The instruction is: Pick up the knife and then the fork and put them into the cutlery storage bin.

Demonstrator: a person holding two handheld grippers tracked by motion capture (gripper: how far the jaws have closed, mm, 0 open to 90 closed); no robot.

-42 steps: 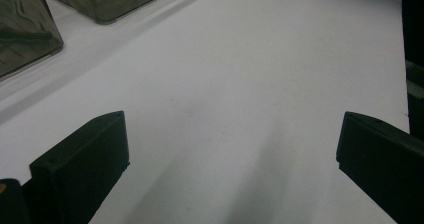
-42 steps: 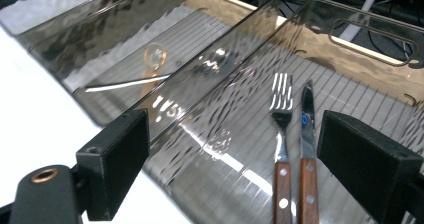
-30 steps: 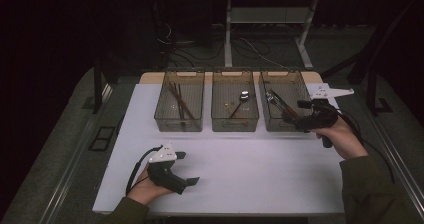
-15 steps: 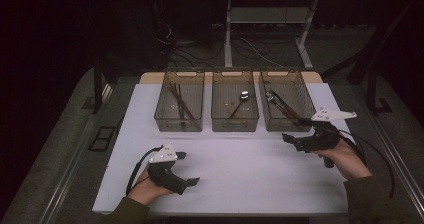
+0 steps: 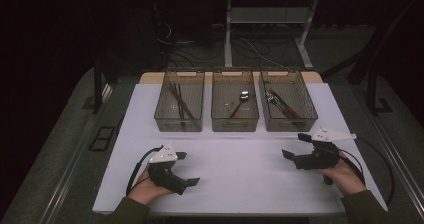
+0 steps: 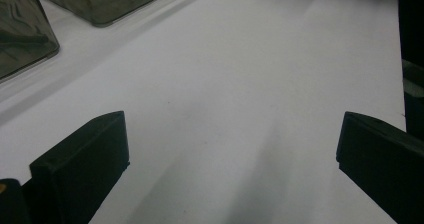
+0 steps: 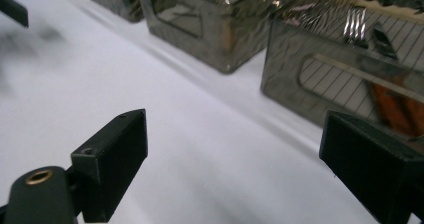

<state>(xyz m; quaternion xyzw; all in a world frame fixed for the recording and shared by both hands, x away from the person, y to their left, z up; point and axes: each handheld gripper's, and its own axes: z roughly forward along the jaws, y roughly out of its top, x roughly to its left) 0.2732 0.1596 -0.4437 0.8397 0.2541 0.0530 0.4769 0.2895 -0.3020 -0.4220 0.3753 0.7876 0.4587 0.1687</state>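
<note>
Three clear bins stand in a row at the back of the white table (image 5: 240, 194). The left bin (image 5: 179, 124) holds dark chopsticks, the middle bin (image 5: 235, 125) a spoon (image 5: 240, 101), the right bin (image 5: 289, 124) forks and orange-handled cutlery (image 7: 395, 101). My left gripper (image 5: 187, 169) rests low at the front left, open, jaws wide apart over bare table (image 6: 232, 134). My right gripper (image 5: 294, 145) is at the front right, in front of the right bin (image 7: 350, 69), open with nothing between its jaws (image 7: 232, 139).
A person's hands hold both grippers from the near edge. Black cables loop from each gripper onto the table. The white surface between the grippers and in front of the bins is bare. Dark floor and a desk frame lie beyond the table.
My right gripper has drawn back from the right bin toward the near edge and lowered to the table. The left gripper has stayed in place.
</note>
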